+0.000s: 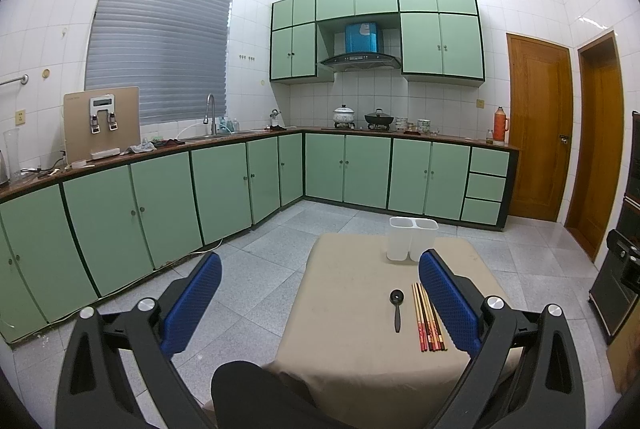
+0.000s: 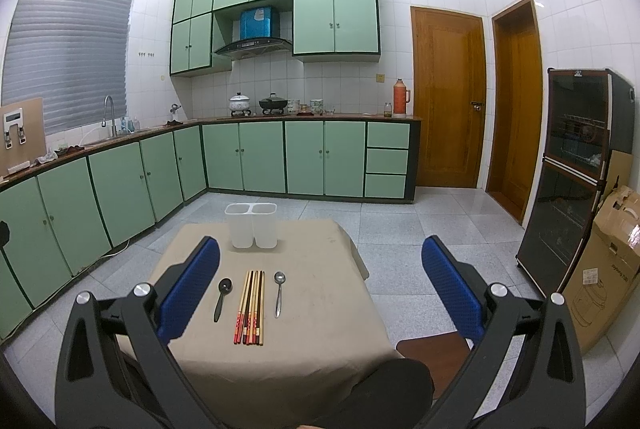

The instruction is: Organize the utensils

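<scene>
Right wrist: right gripper (image 2: 320, 289) wide open, empty, held above table (image 2: 320, 341) with chopsticks (image 2: 250, 309); left gripper (image 1: 320, 293) likewise

In the left wrist view, blue fingers (image 1: 448, 303) hide the silver spoon (image 2: 279, 293) entirely.

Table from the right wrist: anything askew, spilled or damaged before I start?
Nothing stands out. The black spoon, chopsticks and metal spoon lie in a row; the white holder stands upright.
</scene>
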Tool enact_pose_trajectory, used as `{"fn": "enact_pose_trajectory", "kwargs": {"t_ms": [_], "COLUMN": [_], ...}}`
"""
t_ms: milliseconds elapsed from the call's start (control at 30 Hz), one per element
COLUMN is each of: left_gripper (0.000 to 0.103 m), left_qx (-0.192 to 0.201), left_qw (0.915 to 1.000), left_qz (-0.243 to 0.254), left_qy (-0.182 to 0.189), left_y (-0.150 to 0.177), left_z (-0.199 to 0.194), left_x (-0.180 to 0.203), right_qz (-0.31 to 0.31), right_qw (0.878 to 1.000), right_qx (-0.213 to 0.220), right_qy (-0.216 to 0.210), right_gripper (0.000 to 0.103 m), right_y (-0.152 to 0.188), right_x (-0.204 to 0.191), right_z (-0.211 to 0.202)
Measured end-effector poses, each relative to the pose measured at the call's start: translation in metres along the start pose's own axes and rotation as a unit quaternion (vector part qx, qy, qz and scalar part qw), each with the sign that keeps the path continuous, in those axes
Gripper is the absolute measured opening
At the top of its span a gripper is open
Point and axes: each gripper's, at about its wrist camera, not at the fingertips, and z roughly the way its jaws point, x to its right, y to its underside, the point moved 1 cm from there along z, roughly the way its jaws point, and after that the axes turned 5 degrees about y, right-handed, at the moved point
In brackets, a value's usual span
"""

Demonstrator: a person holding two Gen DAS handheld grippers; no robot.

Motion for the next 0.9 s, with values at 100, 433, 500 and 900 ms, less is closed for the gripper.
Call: {"fn": "enact_pose_trajectory", "kwargs": {"t_ms": [100, 433, 500, 900], "left_gripper": [0.097, 0.097, 0.097, 0.097], "left_qx": [0.001, 0.0, -0.001, -0.021], "left_qw": [1.0, 1.0, 1.0, 0.9998], "left_qz": [0.0, 0.0, 0.001, 0.003], "left_qy": [0.0, -0.001, -0.001, 0.0], "left_y": [0.0, 0.001, 0.001, 0.003], "left_z": [0.0, 0.0, 0.0, 0.016], "left_x": [0.0, 0.0, 0.0, 0.004], "right_qz": [0.0, 0.001, 0.001, 0.001], "right_qw": [1.0, 1.0, 1.0, 1.0], "right_qx": [0.0, -0.001, 0.0, -0.01], "right_qy": [0.0, -0.001, -0.001, -0.01], "right_gripper": [0.098, 0.098, 0.098, 0.098], "right_y": [0.0, -0.002, -0.003, 0.003], "right_x": [0.0, -0.002, -0.002, 0.0], "right_z": [0.0, 0.0, -0.001, 0.006]}}
